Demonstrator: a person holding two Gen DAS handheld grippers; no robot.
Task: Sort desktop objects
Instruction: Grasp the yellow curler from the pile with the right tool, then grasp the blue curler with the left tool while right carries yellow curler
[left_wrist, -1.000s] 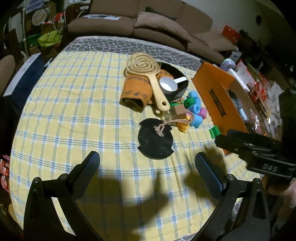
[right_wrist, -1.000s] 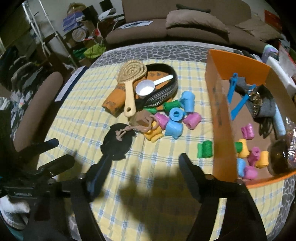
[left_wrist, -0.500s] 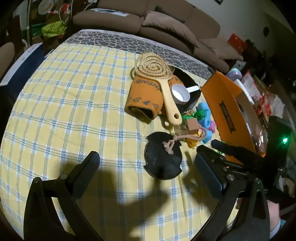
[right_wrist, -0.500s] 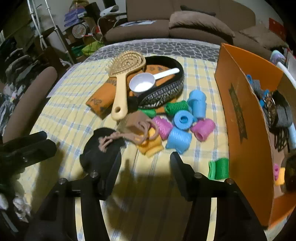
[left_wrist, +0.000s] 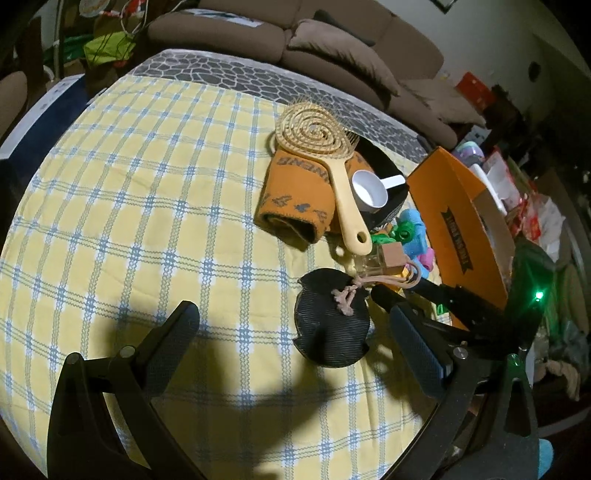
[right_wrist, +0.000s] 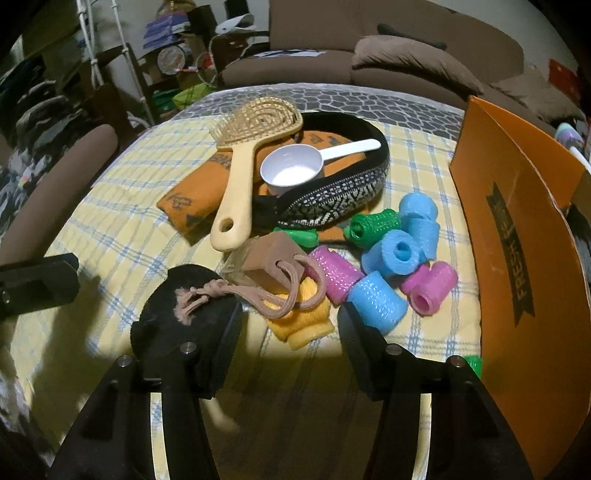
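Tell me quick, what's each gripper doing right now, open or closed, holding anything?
Left gripper: open, holding nothing, above the tablecloth.
Right gripper: open, holding nothing, fingers on either side of the yellow roller.

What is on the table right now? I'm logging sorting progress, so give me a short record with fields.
surface: yellow checked tablecloth
loose items: hairbrush, white scoop, orange cloth, black disc, hair rollers
container: orange box, right of the rollers
left gripper: open, empty
right gripper: open, above a yellow roller
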